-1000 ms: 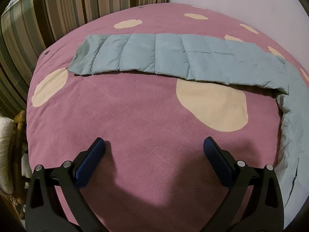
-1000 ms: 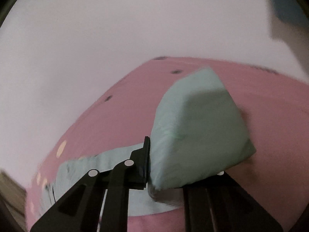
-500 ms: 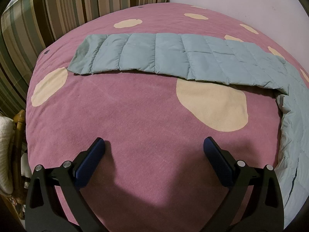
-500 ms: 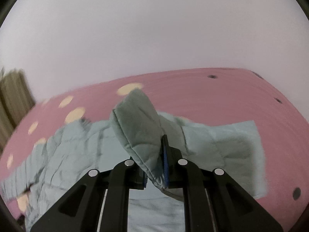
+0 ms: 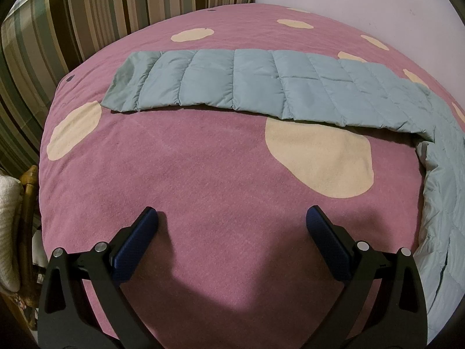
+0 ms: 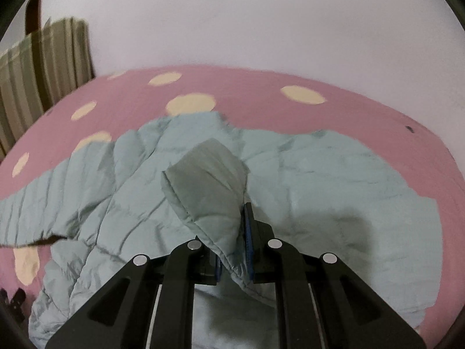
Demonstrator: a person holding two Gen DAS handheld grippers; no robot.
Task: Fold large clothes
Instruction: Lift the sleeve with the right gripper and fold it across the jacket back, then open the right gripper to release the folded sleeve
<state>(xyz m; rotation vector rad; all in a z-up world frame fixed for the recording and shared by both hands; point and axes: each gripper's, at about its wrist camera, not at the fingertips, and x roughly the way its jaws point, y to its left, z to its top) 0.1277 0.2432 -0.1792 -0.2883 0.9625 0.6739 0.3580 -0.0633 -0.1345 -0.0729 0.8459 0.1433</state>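
Our right claw (image 6: pixel 234 257) is clamped tight on the cuff end of a sleeve (image 6: pixel 207 186), a soft, puffy flap of grey-green quilted fabric with a stitched edge, standing up between the blue pads. Below it spreads the rest of the pale blue-green padded jacket (image 6: pixel 319 192), crinkled and stitched in panels, lying on a bed (image 6: pixel 255 104) covered in fuzzy pink cloth with cream oval spots. Our left claw (image 5: pixel 232 218) hangs wide open and empty above the pink cover, its blue pads (image 5: pixel 136 244) far apart. Beyond it the jacket's other sleeve (image 5: pixel 241 84) lies flat and straight across the bed in puffy rectangular sections. A striped curtain (image 5: pixel 87 8) hangs behind.
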